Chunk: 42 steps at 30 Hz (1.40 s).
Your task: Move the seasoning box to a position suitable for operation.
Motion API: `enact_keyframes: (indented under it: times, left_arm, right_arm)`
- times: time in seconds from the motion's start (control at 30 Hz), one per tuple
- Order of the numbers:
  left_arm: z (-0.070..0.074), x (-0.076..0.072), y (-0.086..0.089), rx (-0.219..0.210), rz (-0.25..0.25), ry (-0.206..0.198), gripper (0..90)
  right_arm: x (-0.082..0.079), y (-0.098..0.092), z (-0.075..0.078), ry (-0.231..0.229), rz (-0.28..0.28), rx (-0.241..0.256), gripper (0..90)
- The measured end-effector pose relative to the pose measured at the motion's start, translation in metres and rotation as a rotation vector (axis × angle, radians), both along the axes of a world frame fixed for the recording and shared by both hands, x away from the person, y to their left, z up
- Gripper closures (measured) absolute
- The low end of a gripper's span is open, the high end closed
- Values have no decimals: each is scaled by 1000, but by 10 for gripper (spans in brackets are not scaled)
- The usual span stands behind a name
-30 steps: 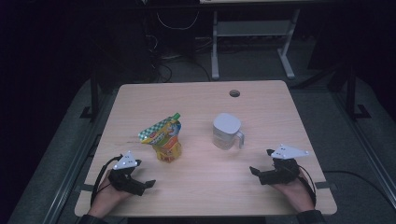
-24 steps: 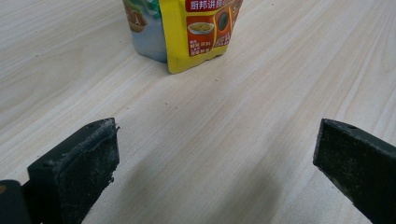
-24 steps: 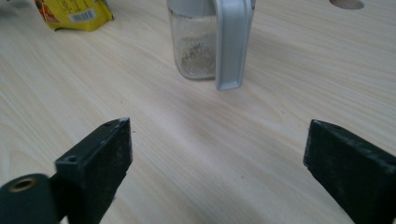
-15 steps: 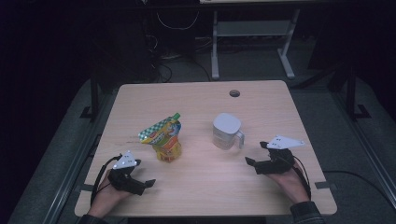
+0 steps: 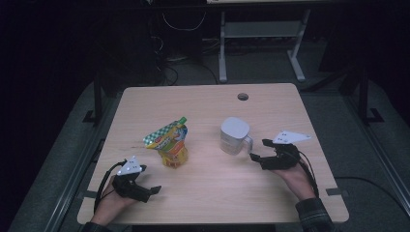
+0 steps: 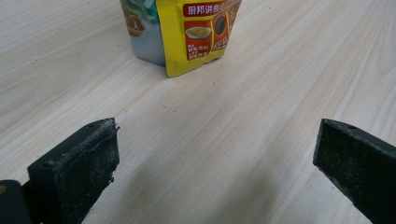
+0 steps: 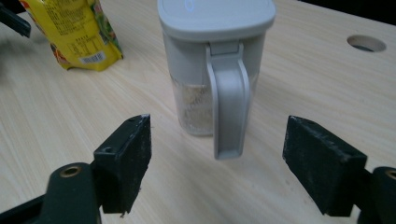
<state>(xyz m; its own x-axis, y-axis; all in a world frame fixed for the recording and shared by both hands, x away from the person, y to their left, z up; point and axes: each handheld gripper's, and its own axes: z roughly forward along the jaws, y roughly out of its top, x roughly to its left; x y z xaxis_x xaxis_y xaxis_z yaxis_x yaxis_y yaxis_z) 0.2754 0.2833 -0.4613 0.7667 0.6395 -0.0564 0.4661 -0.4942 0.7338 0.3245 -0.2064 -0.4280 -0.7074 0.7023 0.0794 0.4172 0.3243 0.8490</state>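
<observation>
Table (image 5: 212, 193): a pale wooden top taking up the middle of the high view, with dark floor around it and a small round hole (image 5: 242, 96) near its upper edge.
Jug (image 5: 234, 136): a lidded container with a grey-white lid and clear walls, standing upright right of centre in the high view. In the right gripper view it sits upper middle, its handle (image 7: 229, 112) facing the camera, with a pale grainy filling low inside.
Pouch (image 5: 171, 143): a yellow and green stand-up packet with a green spout, upright left of centre in the high view, well apart from the jug. Its yellow base shows at the top of the left gripper view.
Right gripper (image 5: 256, 157): at the right of the high view, held in a hand with a plaid cuff, tips just beside the jug's handle. Its jaws stand wide apart with the handle between them farther off, touching nothing.
Left gripper (image 5: 153, 190): at the lower left of the high view, resting low by the table's near edge. Its jaws are wide apart over bare wood, with the pouch some way ahead.
Step in hand: it looks like the approach to the jug, with the right gripper lined up on the handle.
Next move: probably going forward until the handle lies between the pads, then closing squarely on it; a skewed grip could turn or tip the jug.
</observation>
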Motion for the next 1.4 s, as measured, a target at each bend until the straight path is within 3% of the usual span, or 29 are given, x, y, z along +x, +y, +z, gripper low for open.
enact_keyframes:
  times: [0.1, 0.53, 0.97, 1.03, 1.4]
  left_arm:
    - [0, 0, 0, -7, 2, 0, 0]
    - [1, 0, 0, -23, 3, -5, 0]
    - [1, 1, 0, -22, -3, -11, 0]
    - [2, 0, 0, -24, -6, -15, 0]
    - [2, 0, 0, -24, -9, -10, 0]
  right_arm:
    - [6, 2, 1, 2, 12, 26, 267]
    - [20, 11, 1, 3, 34, 25, 334]
    - [29, 24, 4, -10, 110, -37, 397]
    - [34, 25, 5, -12, 123, -34, 440]
    - [42, 26, 4, -22, 103, -28, 575]
